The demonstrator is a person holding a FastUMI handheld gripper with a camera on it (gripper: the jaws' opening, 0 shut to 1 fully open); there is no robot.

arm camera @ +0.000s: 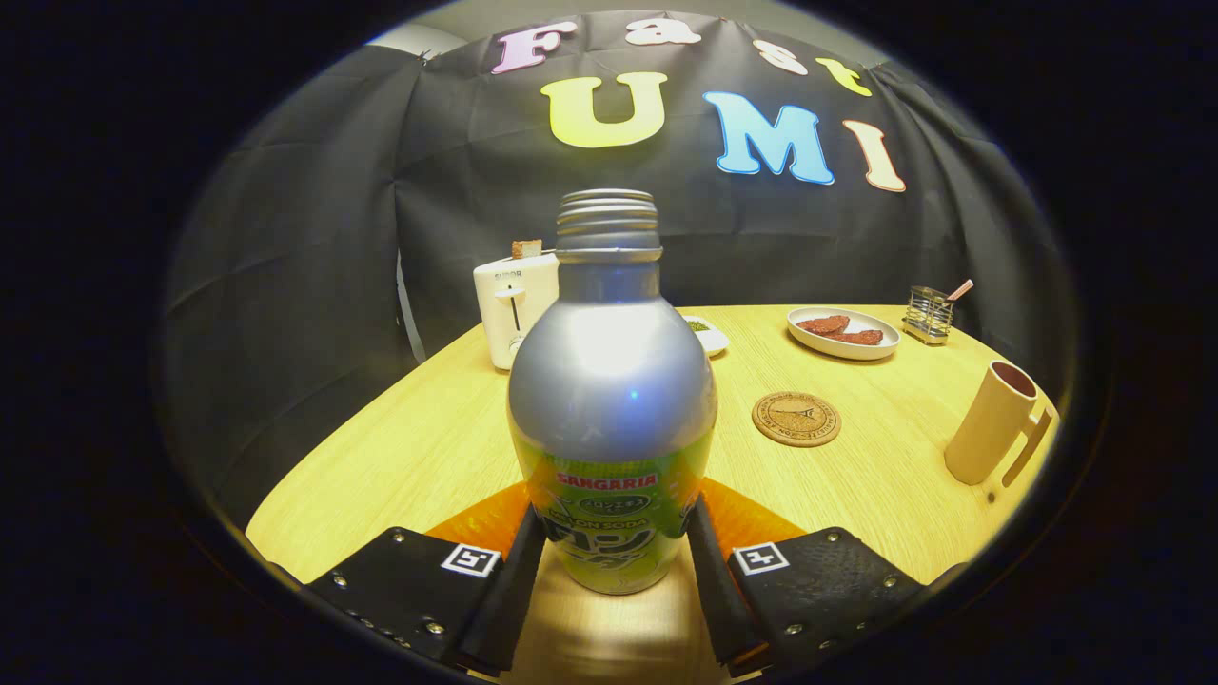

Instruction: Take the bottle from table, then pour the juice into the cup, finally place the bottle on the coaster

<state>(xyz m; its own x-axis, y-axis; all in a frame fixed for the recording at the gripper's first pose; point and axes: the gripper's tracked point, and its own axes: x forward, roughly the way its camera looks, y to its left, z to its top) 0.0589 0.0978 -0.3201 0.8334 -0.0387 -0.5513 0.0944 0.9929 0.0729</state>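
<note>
One bottle (pixel 612 400) stands upright on the worktop (pixel 400 447), its long axis vertical and its mouth uncapped, right between the tongs (pixel 614 552). Both fingers flank its lower body and look to be touching the label, so I judge them clamped on it, though firmness is unclear. Beyond, to the right, lies the coaster (pixel 796 420); farther right stands the cup (pixel 992 422), well apart.
</note>
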